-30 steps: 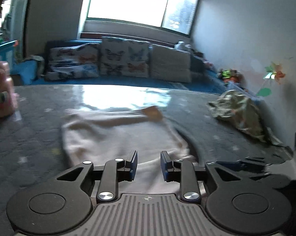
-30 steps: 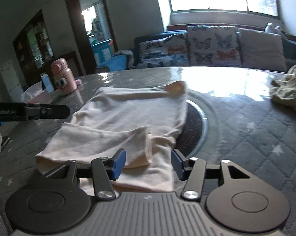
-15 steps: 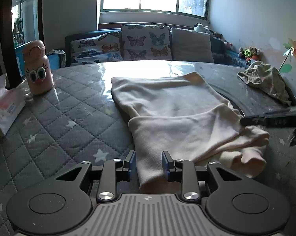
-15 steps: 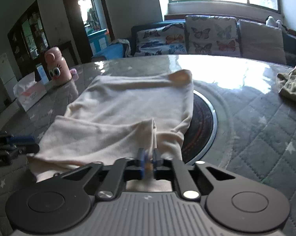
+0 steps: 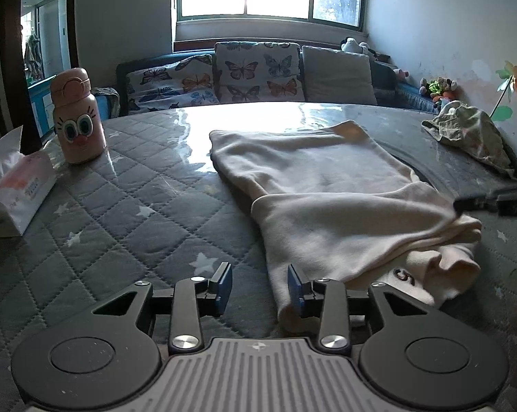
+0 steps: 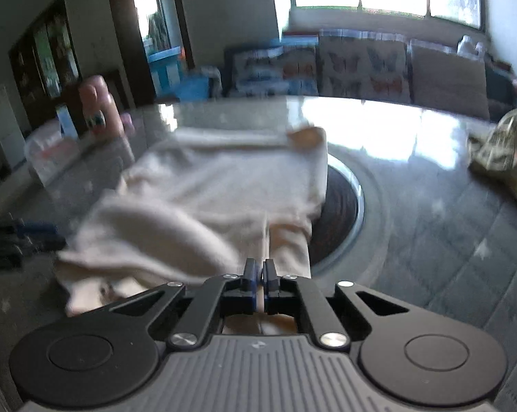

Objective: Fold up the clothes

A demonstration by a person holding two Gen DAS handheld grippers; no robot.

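A cream garment (image 5: 327, 202) lies partly folded on the quilted grey table (image 5: 121, 206). It also shows in the right wrist view (image 6: 224, 185), blurred. My left gripper (image 5: 260, 286) is open at the garment's near left corner, its right finger touching the cloth edge. My right gripper (image 6: 259, 274) is shut on the garment's near edge and lifts it slightly. The right gripper's fingers show at the right edge of the left wrist view (image 5: 495, 202), at the top fold's corner.
A pink cartoon bottle (image 5: 77, 116) and a tissue pack (image 5: 14, 189) stand at the left. A crumpled camouflage garment (image 5: 471, 134) lies at the far right. A round dark inset (image 6: 337, 219) sits in the table beside the cream garment. A sofa with butterfly cushions (image 5: 255, 72) is behind.
My right gripper closed on the garment's edge and has begun pulling it, blurring its view. My left gripper swung round to the garment's left corner and opened wider.
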